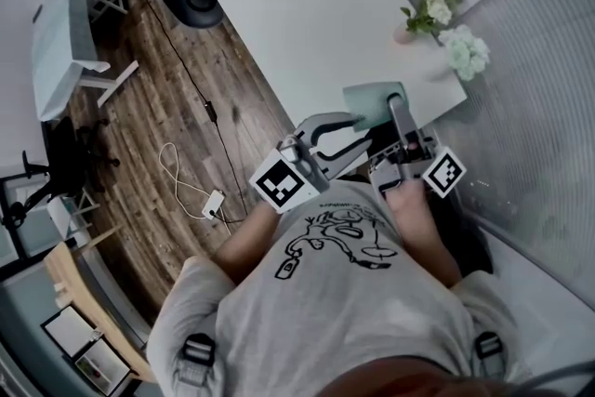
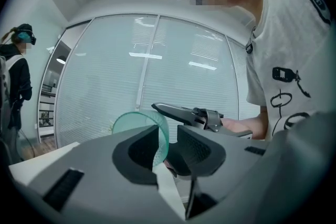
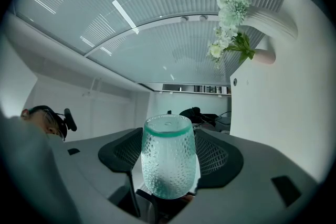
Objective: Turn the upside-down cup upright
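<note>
Green dimpled glass cup clamped in the right gripper, left gripper with jaws apart astride its rim; a slackened clamp risks a drop.

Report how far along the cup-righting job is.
Done: the cup is off the table, clamped by the right gripper. In hand: it lies on its side, rim between the open fingers of the left gripper. Left: finish the turn and set it down mouth up.
</note>
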`<state>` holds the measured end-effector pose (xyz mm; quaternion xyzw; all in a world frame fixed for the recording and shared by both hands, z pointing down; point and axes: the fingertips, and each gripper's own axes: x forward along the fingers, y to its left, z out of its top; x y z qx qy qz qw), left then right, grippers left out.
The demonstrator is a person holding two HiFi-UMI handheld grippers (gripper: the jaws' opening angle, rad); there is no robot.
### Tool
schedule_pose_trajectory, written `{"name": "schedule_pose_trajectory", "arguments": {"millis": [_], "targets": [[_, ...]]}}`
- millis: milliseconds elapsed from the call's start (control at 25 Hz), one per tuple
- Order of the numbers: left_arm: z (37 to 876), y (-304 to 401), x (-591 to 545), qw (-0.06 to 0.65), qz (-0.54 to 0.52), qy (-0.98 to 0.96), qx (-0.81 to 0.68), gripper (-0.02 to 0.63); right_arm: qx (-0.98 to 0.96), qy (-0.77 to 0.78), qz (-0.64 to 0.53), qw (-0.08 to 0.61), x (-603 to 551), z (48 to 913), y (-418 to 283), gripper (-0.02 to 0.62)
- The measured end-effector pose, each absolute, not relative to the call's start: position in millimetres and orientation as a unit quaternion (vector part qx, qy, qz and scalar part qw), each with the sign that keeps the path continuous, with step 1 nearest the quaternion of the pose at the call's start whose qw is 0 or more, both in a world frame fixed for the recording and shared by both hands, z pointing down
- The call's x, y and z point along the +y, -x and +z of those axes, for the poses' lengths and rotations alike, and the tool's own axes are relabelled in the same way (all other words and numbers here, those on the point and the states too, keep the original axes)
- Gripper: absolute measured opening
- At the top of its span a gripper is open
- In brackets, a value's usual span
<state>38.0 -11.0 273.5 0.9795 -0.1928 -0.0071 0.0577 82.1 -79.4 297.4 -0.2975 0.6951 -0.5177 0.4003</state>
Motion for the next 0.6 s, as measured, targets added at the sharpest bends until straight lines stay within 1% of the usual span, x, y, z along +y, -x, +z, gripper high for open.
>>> {"name": "schedule_pose_trajectory", "arguments": {"millis": [120,200,240,600], "targets": [[274.5,-39.5,-14.1,0.057,-0.010,-0.981,-0.186,0.097,0.696,0.293,-0.516,0.404,-80.2,298.9,-79.7,0.330],[275.1,-40.0,-14.9,0.065,-0.013,-0.982,-0.178,0.050,0.694,0.287,-0.518,0.409,-80.6,300.7,-77.8,0.330],[276.1,-40.5,-14.8,0.071,-0.012,-0.982,-0.172,0.040,0.692,0.283,-0.520,0.413,-80.8,302.1,-77.5,0.330],[273.9,-37.6,-15.5,0.100,-0.023,-0.985,-0.142,0.015,0.701,0.265,-0.501,0.433,-80.2,295.2,-76.8,0.330]]}}
